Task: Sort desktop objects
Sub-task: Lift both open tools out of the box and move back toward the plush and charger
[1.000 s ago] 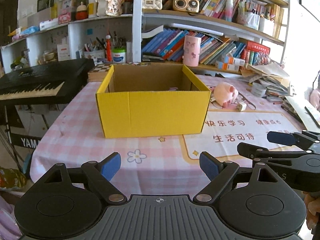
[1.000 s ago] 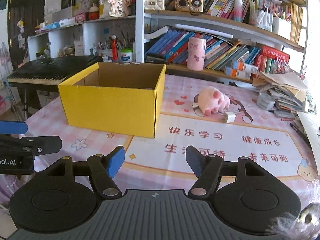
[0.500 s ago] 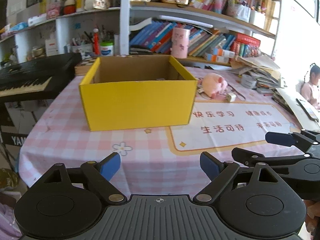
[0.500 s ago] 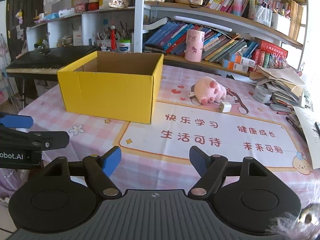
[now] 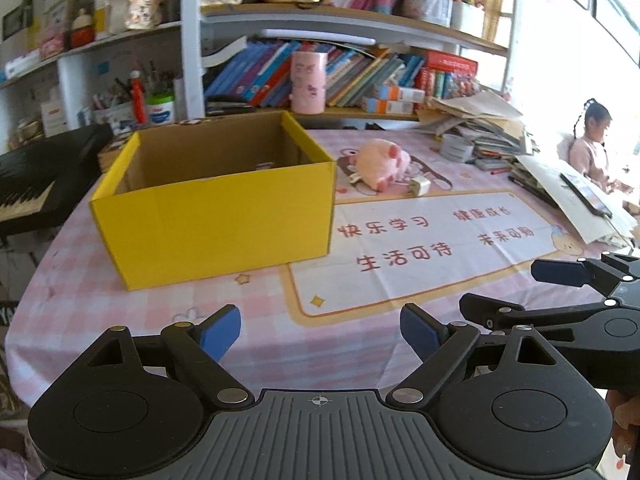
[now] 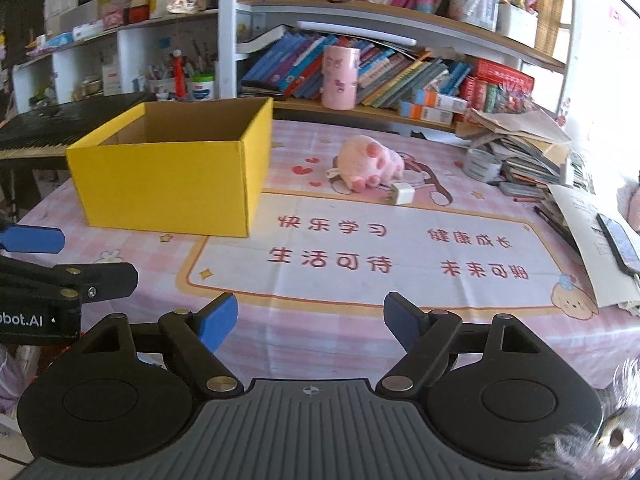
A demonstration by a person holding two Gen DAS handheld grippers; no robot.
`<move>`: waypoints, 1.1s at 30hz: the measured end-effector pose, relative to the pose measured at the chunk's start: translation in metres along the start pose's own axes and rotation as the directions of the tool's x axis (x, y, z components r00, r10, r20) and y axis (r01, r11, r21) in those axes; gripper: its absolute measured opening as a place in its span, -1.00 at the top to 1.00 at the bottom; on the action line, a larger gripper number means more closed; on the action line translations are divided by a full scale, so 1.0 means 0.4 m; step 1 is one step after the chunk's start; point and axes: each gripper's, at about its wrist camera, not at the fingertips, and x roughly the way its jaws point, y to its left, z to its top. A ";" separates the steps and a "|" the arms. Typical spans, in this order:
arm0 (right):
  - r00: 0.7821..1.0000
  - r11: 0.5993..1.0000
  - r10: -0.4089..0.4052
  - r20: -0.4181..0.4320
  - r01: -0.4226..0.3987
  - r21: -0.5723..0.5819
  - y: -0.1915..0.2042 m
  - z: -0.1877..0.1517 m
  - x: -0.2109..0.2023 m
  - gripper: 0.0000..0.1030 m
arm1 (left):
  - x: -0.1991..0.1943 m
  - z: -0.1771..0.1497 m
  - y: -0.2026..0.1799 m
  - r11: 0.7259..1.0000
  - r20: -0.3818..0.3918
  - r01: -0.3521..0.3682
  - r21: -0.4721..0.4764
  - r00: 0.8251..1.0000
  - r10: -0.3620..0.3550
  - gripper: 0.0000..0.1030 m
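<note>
Both the left gripper [image 5: 320, 330] and right gripper [image 6: 310, 320] hang spread and empty at the table's near edge, well short of the pink plush pig [image 6: 370, 164] beside the yellow box [image 6: 172, 172], so a hasty reach could knock the small white charger [image 6: 402, 193] touching it.

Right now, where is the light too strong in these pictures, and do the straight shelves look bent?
Left wrist view: the window side at the far right is washed out, paling the girl. Right wrist view: glare whitens the upper right wall; the bookshelf boards curve from fisheye distortion. The yellow box is evenly lit.

keyboard [image 5: 36, 176], bookshelf [image 6: 400, 60], seated child [image 5: 588, 148]
</note>
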 end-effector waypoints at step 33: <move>0.993 0.994 -0.083 -0.079 0.088 0.063 -0.289 0.072 0.152 -0.58 | 0.245 0.152 -0.218 0.993 -0.060 0.086 0.077 0.995 -0.082 -0.74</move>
